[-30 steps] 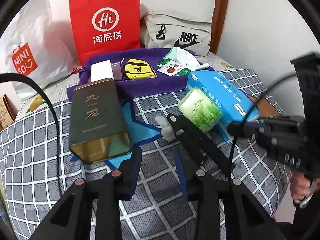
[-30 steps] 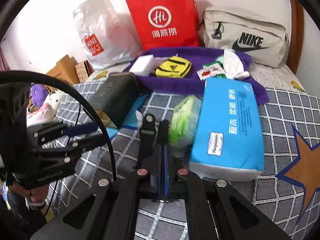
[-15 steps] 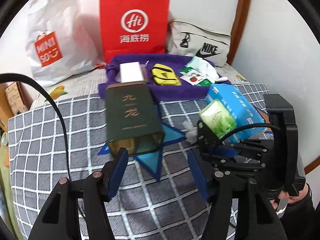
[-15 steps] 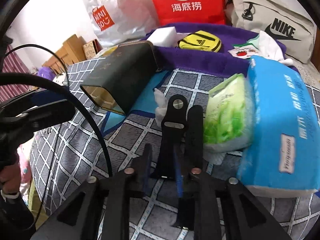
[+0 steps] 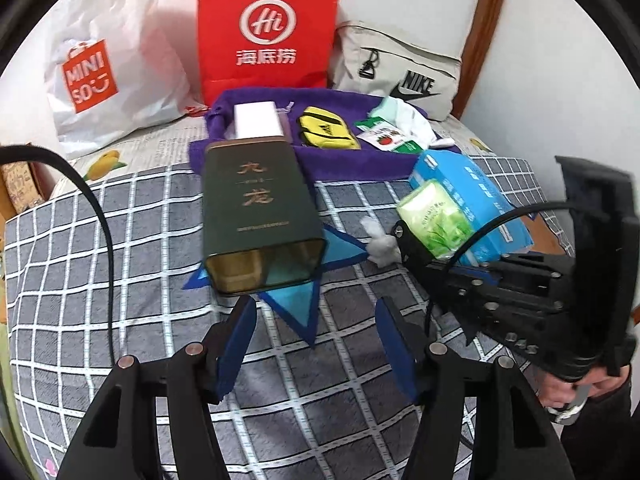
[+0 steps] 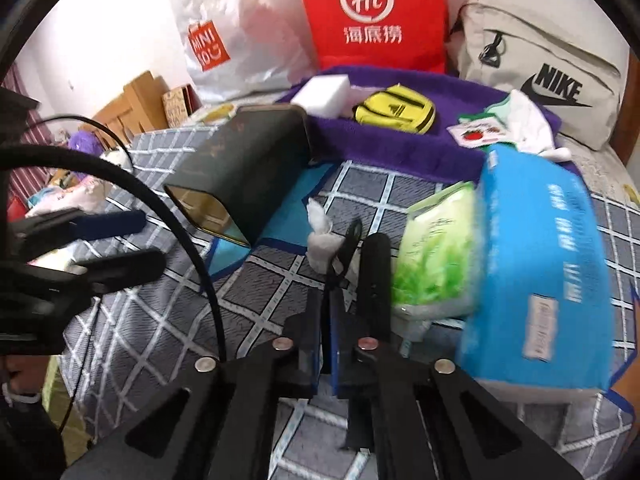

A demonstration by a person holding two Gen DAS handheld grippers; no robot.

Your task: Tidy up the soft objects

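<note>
A small white wad (image 6: 320, 236) lies on the checked bedspread (image 6: 132, 332), seen in the left wrist view as the white wad (image 5: 380, 245). My right gripper (image 6: 364, 236) is shut, and it pinches the wad's right edge. The same right gripper (image 5: 402, 232) reaches in from the right. A dark green tin (image 5: 256, 216) lies on its side with its open mouth toward my left gripper (image 5: 316, 340). That gripper is open and holds nothing. It shows again as the left gripper (image 6: 132, 240) at the left. A green tissue pack (image 6: 436, 260) and a blue tissue pack (image 6: 540, 256) lie right of the wad.
A purple towel (image 5: 352, 164) behind holds a white sponge (image 5: 256, 120), a yellow pouch (image 5: 326, 132), a strawberry packet (image 5: 386, 136) and a white cloth (image 5: 412, 118). A red bag (image 5: 268, 28), a white shopping bag (image 5: 104, 64) and a beige bag (image 5: 400, 72) line the wall.
My left gripper's jaws have spread wider and backed off from the tin's mouth. My right gripper moved down toward the wad, parted its jaws a little, then shut at the wad's edge.
</note>
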